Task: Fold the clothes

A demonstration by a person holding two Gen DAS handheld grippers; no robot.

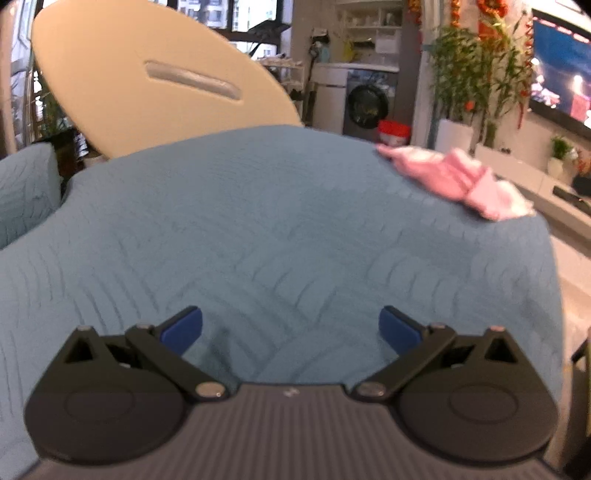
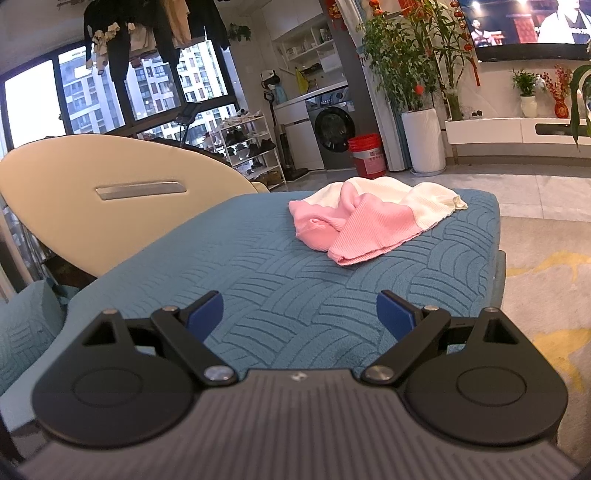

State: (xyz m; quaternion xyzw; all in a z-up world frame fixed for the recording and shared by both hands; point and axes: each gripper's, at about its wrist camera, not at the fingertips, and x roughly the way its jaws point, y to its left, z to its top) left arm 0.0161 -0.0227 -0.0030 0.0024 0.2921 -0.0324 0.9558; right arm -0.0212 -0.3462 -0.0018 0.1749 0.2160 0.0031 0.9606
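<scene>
Pink-and-white garment (image 2: pixel 373 218) bunched near far right corner of blue cushion (image 2: pixel 280 280).
Left gripper (image 1: pixel 290 328) and right gripper (image 2: pixel 300 314) spread wide, empty; best flattened before any crease.

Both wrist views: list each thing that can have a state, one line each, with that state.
pink and white garment: crumpled and unfolded, lying on the blue cushion's far right part.
left hand-held gripper: open, holding nothing, over the cushion.
right hand-held gripper: open, holding nothing, short of the garment.
blue cushion: flat, bare except for the garment.
washing machine: door closed.
television: on.
</scene>
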